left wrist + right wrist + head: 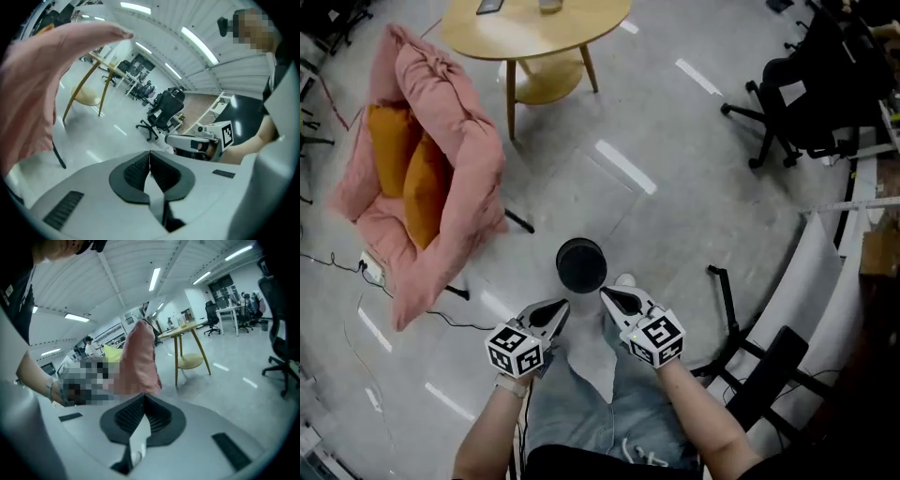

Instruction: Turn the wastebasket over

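The black round wastebasket (581,265) stands on the grey floor just ahead of the person's feet; from above I cannot tell whether its mouth or its base faces up. Both grippers hang apart from it, close to the person's body. My left gripper (559,306) is shut with nothing between its pads, and in the left gripper view the dark pads (138,171) meet in a thin seam. My right gripper (607,295) is also shut and empty, with its pads (157,414) pressed together. The right gripper's marker cube (225,133) shows in the left gripper view.
A pink padded chair with orange cushions (441,159) stands to the left, a round wooden table (534,28) behind it. A black office chair (806,94) is at the far right, a black stand (727,305) near right. Cables (441,319) lie on the floor.
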